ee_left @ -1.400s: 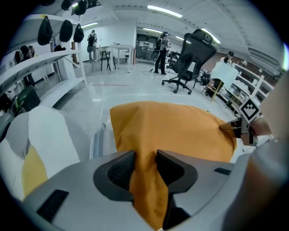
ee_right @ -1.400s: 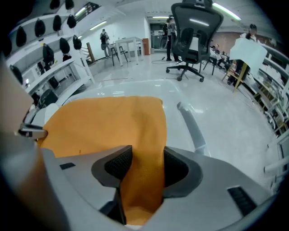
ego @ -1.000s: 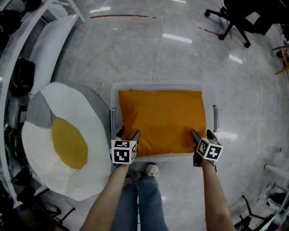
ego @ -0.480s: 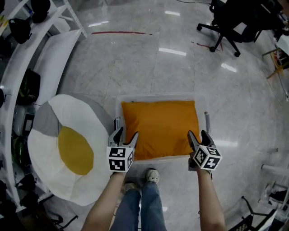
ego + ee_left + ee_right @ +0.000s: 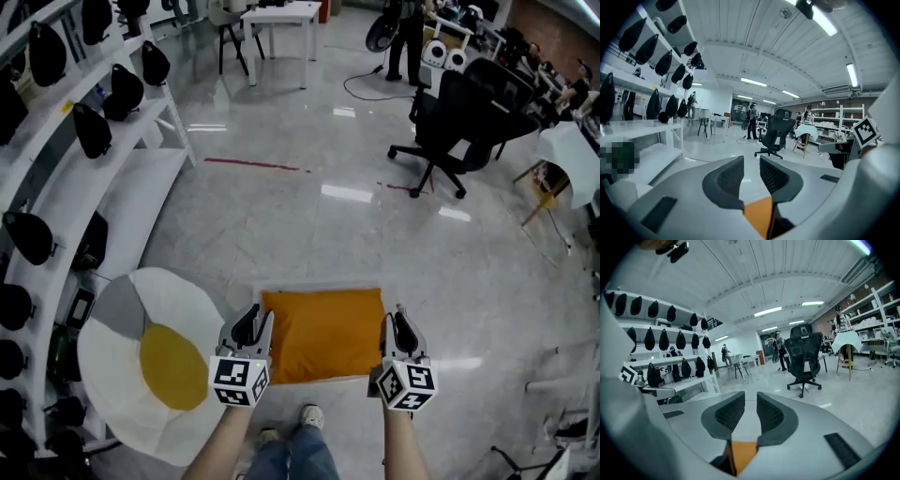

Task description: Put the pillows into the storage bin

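An orange pillow point(image 5: 323, 333) lies flat in the clear storage bin point(image 5: 319, 288) on the floor. A big round fried-egg pillow point(image 5: 150, 366) lies on the floor left of the bin. My left gripper point(image 5: 255, 323) and right gripper point(image 5: 397, 323) are held high above the bin's near corners, pointing ahead. Both have just been closing and now stand only narrowly open, with nothing between their pads. In the left gripper view the left gripper point(image 5: 751, 171) shows bare floor through its gap and a bit of the orange pillow point(image 5: 758, 213) below. The right gripper point(image 5: 751, 408) looks the same.
White shelving point(image 5: 94, 122) with black bags runs along the left. A black office chair point(image 5: 459, 122) stands ahead on the right and a white table point(image 5: 281, 19) at the far end. The person's shoe point(image 5: 314, 417) is just behind the bin.
Both grippers have risen from the orange pillow's near corners to well above the bin. Their jaws have narrowed. The head view has lifted to take in the room.
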Available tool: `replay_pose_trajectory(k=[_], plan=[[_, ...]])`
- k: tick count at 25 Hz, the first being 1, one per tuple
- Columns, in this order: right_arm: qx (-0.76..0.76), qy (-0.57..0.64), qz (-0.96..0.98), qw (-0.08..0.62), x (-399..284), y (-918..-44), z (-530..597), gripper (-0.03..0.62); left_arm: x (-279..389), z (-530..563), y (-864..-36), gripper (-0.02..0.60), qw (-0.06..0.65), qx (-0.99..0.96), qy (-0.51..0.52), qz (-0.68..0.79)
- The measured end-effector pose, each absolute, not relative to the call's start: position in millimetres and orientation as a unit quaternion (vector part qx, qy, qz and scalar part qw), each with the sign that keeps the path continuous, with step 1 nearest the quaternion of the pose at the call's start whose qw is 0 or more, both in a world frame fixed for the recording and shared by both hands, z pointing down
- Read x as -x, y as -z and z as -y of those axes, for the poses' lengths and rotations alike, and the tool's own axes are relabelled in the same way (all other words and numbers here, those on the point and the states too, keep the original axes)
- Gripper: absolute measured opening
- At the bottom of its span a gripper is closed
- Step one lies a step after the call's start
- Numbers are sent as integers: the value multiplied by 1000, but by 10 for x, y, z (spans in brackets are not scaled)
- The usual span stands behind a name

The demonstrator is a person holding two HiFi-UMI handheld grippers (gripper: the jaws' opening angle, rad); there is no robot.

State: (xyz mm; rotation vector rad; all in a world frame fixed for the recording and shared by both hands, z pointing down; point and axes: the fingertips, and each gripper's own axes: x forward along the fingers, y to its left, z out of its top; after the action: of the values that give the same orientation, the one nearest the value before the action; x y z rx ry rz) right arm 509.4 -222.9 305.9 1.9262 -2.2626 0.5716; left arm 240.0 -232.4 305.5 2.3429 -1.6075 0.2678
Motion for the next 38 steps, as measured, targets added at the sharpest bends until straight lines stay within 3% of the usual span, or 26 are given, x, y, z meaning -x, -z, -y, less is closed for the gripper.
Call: replay_pose_trajectory(k=[3,9,15,24,38], plan=[[-644,-160,747,32,-5045,-2346,2117,36,-2360,2235,-2429,96,121,-816,-78,560],[-644,-124,755,-5,-4940,-1269,1828,22,-2301,2078,-1370,52,79,-823,-44,561],[-642,-109,758,-11,-4918,-737,1490,3,-2383,1830,-643,29,53,-833,-22,551],[-625,-89,775,-35,-4797,-315,1216,2,-2458,1594,-281,21,38,-843,1,537],[-621,-88,778,-40,-4689,-376,1096,2,-2563,1451,-294,21,15,-856,-9,517]])
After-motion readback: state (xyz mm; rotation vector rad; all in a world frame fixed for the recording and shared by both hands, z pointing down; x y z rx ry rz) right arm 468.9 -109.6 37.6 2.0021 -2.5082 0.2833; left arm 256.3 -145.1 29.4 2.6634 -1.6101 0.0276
